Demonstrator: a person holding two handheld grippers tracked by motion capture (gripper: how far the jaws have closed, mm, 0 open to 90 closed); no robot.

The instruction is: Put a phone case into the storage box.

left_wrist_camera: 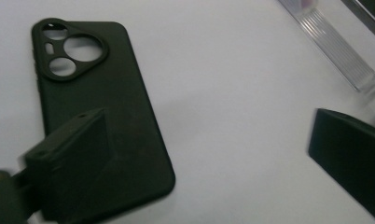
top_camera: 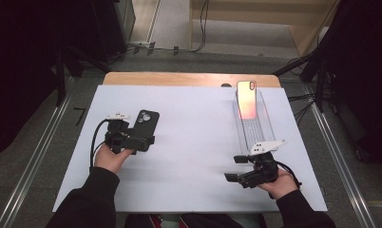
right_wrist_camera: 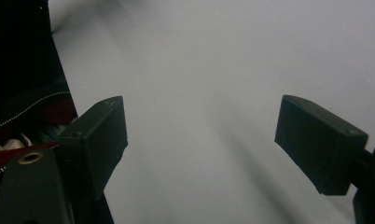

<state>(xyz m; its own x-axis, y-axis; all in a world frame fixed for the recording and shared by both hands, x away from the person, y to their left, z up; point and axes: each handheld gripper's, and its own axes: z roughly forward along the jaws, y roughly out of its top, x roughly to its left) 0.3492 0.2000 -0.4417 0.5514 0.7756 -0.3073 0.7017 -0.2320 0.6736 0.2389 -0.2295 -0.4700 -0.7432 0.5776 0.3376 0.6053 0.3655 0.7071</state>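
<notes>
From the high view I see a white sheet (top_camera: 189, 156) covering a wooden table (top_camera: 189, 79) in a dark room with cables on the floor. A clear stand (top_camera: 255, 124) holds an orange-pink phone (top_camera: 246, 99) far right. My left gripper (top_camera: 140, 141) sits by a black phone case (top_camera: 145, 122); my right gripper (top_camera: 236, 167) rests near the front edge.

In the left gripper view, jaws are spread wide, one over the matte case (left_wrist_camera: 101, 116) lying flat, camera cutouts showing.

In the right gripper view, jaws gape over bare sheet (right_wrist_camera: 209, 93).

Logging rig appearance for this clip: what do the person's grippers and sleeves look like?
Both grippers are black. The left gripper and right gripper each carry a light grey three-cornered plate on top and trail a black cable. Their fingers are blocky, flat-faced black pads. The person wears dark long sleeves.
</notes>
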